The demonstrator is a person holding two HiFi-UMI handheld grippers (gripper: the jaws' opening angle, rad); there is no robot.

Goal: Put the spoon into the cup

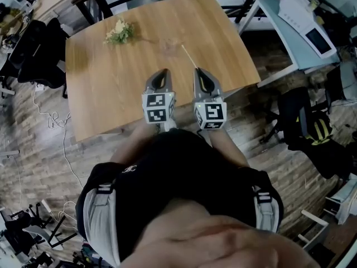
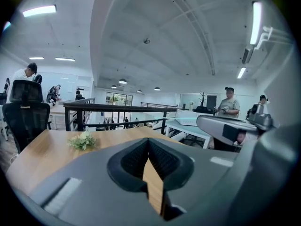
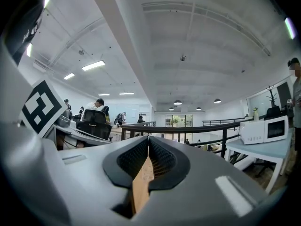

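Note:
In the head view a thin pale spoon (image 1: 189,56) lies on the wooden table (image 1: 111,88), just right of a faint clear cup (image 1: 167,46). My left gripper (image 1: 162,72) and right gripper (image 1: 201,71) hover side by side over the table's near half, short of both objects. The spoon's near end lies close to the right gripper's tip. In the left gripper view my left gripper (image 2: 148,140) is shut with nothing between its pads. My right gripper (image 3: 148,137) is likewise shut and empty. Neither gripper view shows the spoon or the cup.
A small bunch of flowers (image 1: 118,32) (image 2: 83,140) lies at the table's far left. Office chairs (image 1: 33,49) stand to the left, a pale desk with a printer (image 1: 304,21) to the right, and a black railing (image 2: 117,109) runs behind the table. People stand in the background.

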